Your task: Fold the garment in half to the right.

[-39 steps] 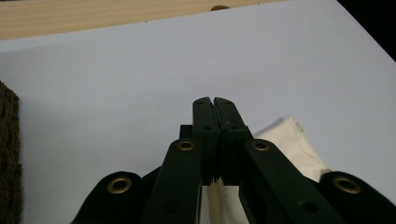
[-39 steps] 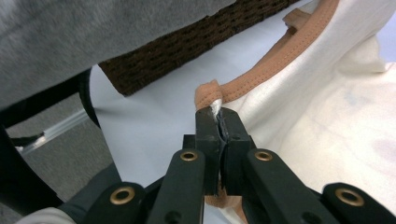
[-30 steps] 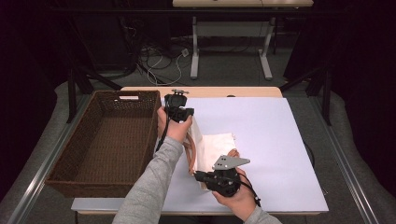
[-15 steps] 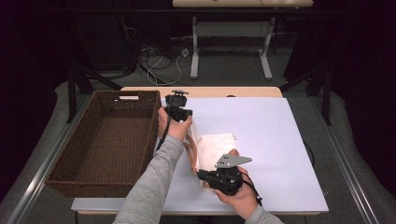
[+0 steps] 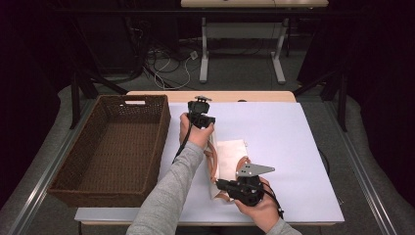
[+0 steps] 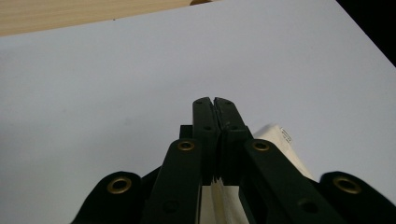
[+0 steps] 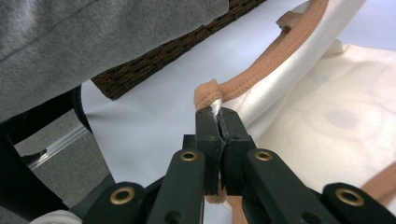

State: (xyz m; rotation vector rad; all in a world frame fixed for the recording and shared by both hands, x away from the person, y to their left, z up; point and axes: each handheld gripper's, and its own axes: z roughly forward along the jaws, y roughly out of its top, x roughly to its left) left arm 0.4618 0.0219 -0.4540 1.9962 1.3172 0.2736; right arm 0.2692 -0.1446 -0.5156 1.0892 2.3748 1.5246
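One gripper view alone shows cloth bag trim clamped.

Cloth bag cream, trimmed with salmon-orange webbing straps; basket dark brown woven wicker; worktop pale lavender-white sheet over a light wood edge; both grippers' jaws matte black with brass rivets; sleeve heather grey
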